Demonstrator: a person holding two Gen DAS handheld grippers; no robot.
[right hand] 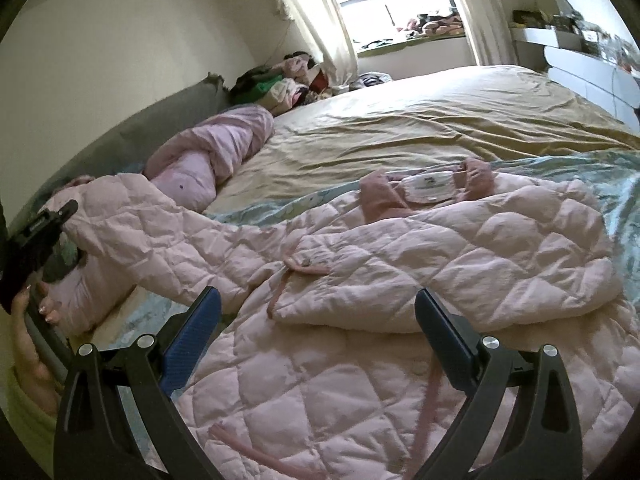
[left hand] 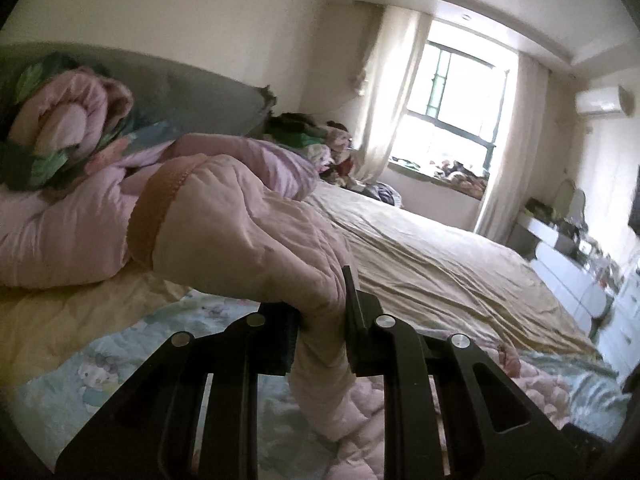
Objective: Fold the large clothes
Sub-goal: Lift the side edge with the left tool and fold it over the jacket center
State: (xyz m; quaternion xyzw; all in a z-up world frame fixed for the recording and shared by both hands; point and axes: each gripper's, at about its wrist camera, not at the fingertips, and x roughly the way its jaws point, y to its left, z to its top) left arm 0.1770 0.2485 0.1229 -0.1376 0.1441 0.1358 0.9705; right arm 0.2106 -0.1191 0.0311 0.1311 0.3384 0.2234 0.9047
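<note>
A pink quilted coat (right hand: 400, 264) lies spread on the bed (right hand: 440, 128), on top of a pale blue printed blanket (right hand: 248, 210). Its collar (right hand: 424, 190) points toward the window and one sleeve is already folded across the front. The other sleeve (right hand: 160, 232) stretches out to the left side.

The left claw (left hand: 322, 312) is closed on this sleeve, near the cuff, and holds it above the bed, so the cloth hangs down on both sides of the jaws. In the right wrist view the same claw (right hand: 60, 216) is at the far left, with a hand (right hand: 30, 332) on its handle. The right claw (right hand: 318, 320) is open and empty, and it hovers just over the middle of the coat.

The step in hand seems to be folding this sleeve over the body. To do it well, I think the left claw should carry the cuff across toward the folded sleeve and keep the sleeve flat and not twisted. The right claw could press down at the shoulder, so the body does not slide. The filling is thick, so the fold may spring back if it is released too early.

A white label (right hand: 430, 190) sits inside the collar. It has dark print, but the print is too small to read. I see no other writing.
</note>
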